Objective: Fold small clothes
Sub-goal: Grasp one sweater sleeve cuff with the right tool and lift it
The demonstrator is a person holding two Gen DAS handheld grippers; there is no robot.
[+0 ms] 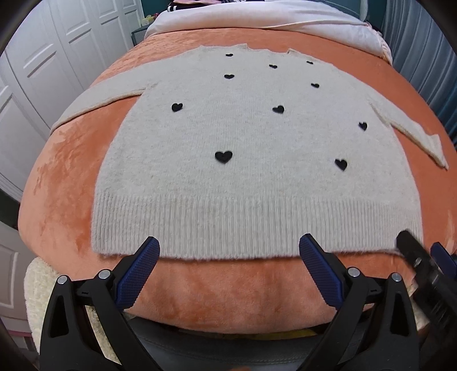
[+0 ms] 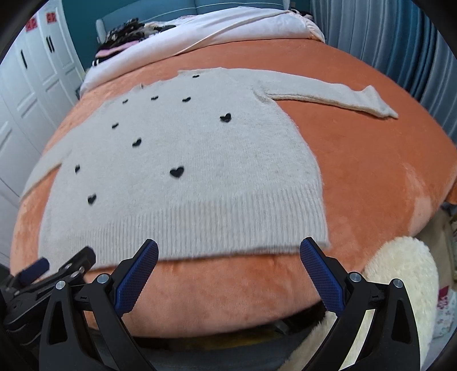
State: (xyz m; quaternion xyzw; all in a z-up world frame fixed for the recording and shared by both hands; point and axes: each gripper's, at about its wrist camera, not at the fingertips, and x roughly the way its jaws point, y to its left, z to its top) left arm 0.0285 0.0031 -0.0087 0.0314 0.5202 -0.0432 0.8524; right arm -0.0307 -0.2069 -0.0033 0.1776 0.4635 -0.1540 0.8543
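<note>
A small cream knit sweater [image 1: 242,148] with black hearts lies flat, face up, on an orange plush blanket [image 1: 57,185], sleeves spread out to both sides. Its ribbed hem faces me. My left gripper [image 1: 230,251] is open and empty, its fingertips just at the hem's left-middle part. My right gripper [image 2: 230,252] is open and empty at the hem's right corner, sweater [image 2: 185,171] ahead of it. The right gripper also shows blurred at the right edge of the left wrist view [image 1: 422,265]; the left one shows at the lower left of the right wrist view [image 2: 54,271].
The blanket [image 2: 357,171] covers a bed. A white duvet [image 1: 257,20] and a pile of clothes [image 2: 128,34] lie at the bed's far end. White closet doors [image 1: 42,71] stand at left, blue curtains [image 2: 385,42] at right. A fluffy cream cushion [image 2: 405,274] sits at lower right.
</note>
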